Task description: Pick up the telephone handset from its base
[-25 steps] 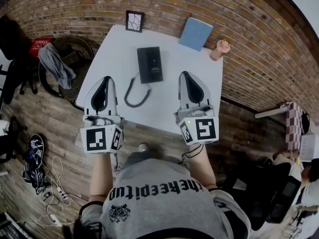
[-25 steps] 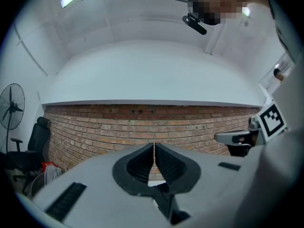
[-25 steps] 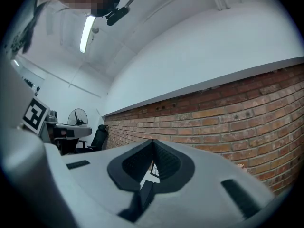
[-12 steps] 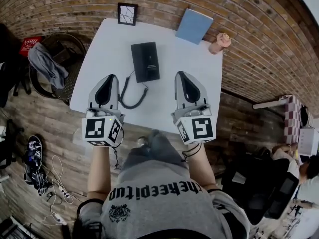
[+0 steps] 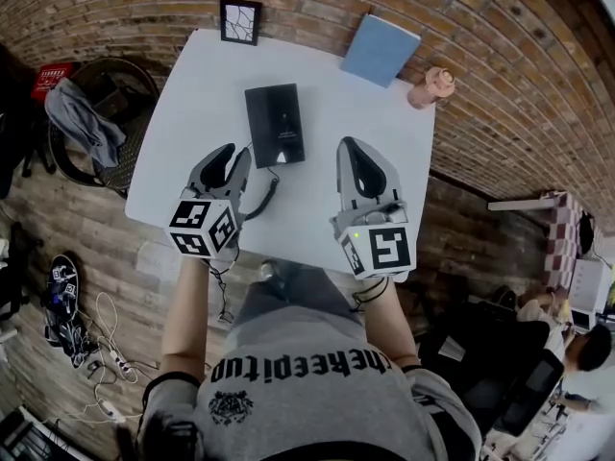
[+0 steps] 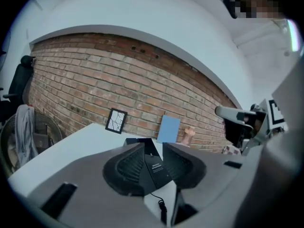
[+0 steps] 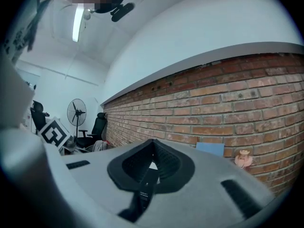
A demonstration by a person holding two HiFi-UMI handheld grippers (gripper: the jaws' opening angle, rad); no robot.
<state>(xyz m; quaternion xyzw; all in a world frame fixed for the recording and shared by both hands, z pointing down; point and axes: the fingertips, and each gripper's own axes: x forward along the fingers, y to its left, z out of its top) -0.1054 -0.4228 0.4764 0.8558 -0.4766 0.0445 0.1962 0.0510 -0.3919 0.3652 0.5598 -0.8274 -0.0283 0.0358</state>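
Observation:
The black telephone (image 5: pixel 274 125) lies flat on the white table (image 5: pixel 192 113), its handset resting on the base, and its coiled cord (image 5: pixel 261 194) trails toward the near edge. My left gripper (image 5: pixel 238 154) is rolled to one side just short of the phone's near left corner. Its jaws are opening, with nothing between them. In the left gripper view, the phone (image 6: pixel 153 164) shows through the gap of the left gripper (image 6: pixel 153 148). My right gripper (image 5: pixel 352 146) hovers to the right of the phone, jaws together and empty. The phone (image 7: pixel 144 188) is seen past the right gripper (image 7: pixel 152 146).
A small picture frame (image 5: pixel 239 21), a blue notebook (image 5: pixel 381 50) and a pink figurine (image 5: pixel 430 87) stand along the table's far edge by the brick wall. A round chair with grey cloth (image 5: pixel 91 123) sits left of the table. Cables and shoes (image 5: pixel 65 301) lie on the wooden floor.
My left gripper has dropped and moved in toward the phone, rolled to one side, and its jaws have parted. The right gripper shifted a little forward and stayed shut.

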